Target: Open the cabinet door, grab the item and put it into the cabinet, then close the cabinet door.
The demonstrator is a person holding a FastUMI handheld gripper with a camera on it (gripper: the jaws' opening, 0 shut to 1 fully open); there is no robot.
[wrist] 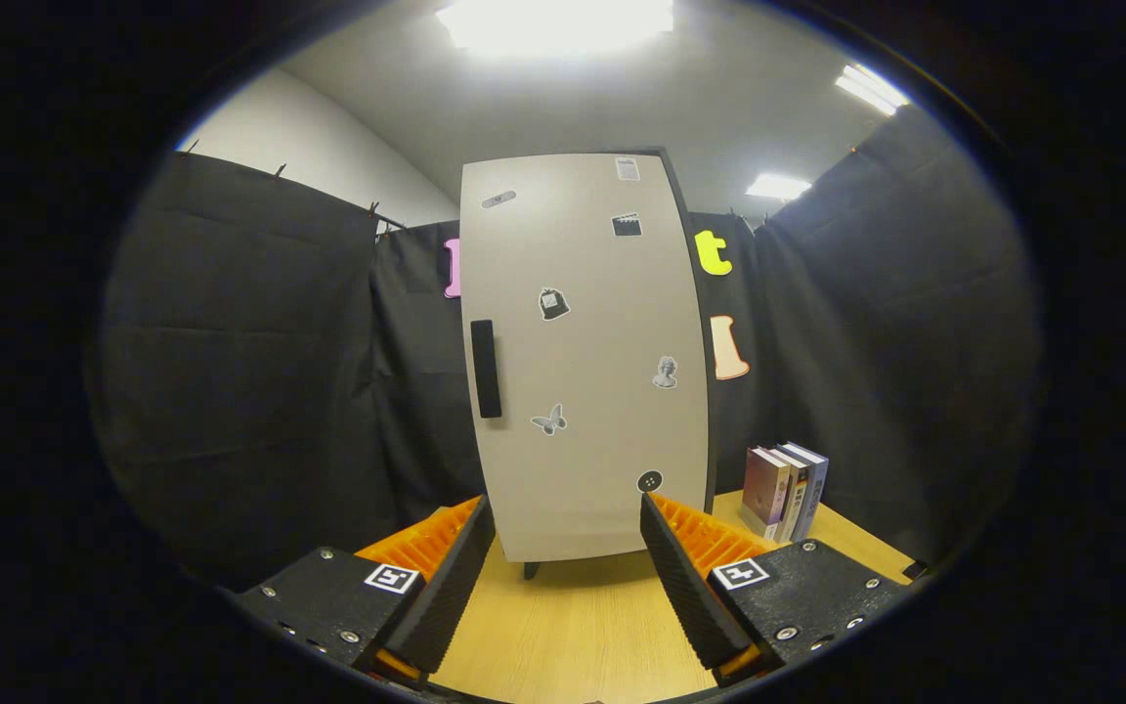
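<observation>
The cabinet (pixel 587 362) stands upright on the desk (pixel 573 626), straight ahead of the fingers, its door (pixel 612 430) shut: a tall, flat, matte pale panel with rounded corners and a few small stickers, dark along its right edge. It looks rigid and smooth, probably light board, and the whole unit may slide on the wood-grain top if the door is pulled hard. The sensible hold is the handle (pixel 485 369), a slim dark vertical bar near the door's left edge, so the hinge is likely on the right. The books (pixel 786 492), presumably the item, stand in a short row to the cabinet's right; stiff, flat-sided and moderately heavy, best pinched across the covers. The hand-held gripper (pixel 568 577) is spread wide with nothing between its ribbed pads.
</observation>
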